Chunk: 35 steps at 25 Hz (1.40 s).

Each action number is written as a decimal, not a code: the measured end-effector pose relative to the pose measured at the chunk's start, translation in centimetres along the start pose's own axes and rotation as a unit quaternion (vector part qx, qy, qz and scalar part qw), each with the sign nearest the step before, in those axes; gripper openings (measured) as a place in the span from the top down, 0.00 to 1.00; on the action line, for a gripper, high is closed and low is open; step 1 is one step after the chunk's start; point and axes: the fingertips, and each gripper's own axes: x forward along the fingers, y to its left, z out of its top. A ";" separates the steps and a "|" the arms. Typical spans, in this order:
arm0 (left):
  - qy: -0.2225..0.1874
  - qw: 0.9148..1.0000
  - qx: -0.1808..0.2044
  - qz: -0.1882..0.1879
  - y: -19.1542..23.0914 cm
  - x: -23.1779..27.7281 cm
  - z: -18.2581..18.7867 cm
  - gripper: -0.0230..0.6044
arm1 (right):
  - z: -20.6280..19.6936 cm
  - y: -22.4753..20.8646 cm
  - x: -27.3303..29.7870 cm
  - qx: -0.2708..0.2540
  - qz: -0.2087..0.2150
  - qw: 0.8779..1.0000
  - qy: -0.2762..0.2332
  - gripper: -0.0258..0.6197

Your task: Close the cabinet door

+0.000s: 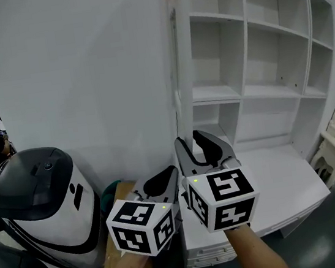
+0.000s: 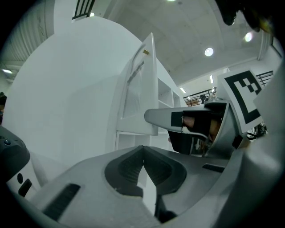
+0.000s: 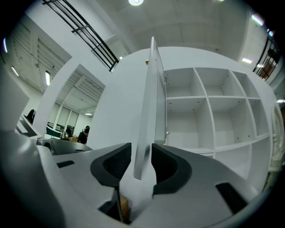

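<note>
the door (image 3: 150, 102) stands open, edge-on, left of the shelves (image 3: 209, 111). the right gripper (image 3: 141, 156) is spread, with the door's edge between its jaws. the left gripper (image 2: 143, 156) is pressed together, empty, just beside it.

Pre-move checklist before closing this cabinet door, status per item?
1. Door position: cabinet door stands wide open: ok.
2. Grip: right gripper has its jaws apart, with the door edge between them and the pads not pressing: not ok.
3. Other hand: left gripper is shut and empty: ok.
4. Obstructions: nothing sticks out of the shelves: ok.
5. Base ledge is bare: ok.
6. Door's lower edge clearance: cannot tell, hidden behind the grippers.
</note>
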 end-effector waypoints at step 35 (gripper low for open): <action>-0.015 0.998 0.010 -0.063 -3.4 4.2 1.4 0.95 | 0.0 -4.9 -1.1 0.008 -0.025 1.000 -0.008 0.82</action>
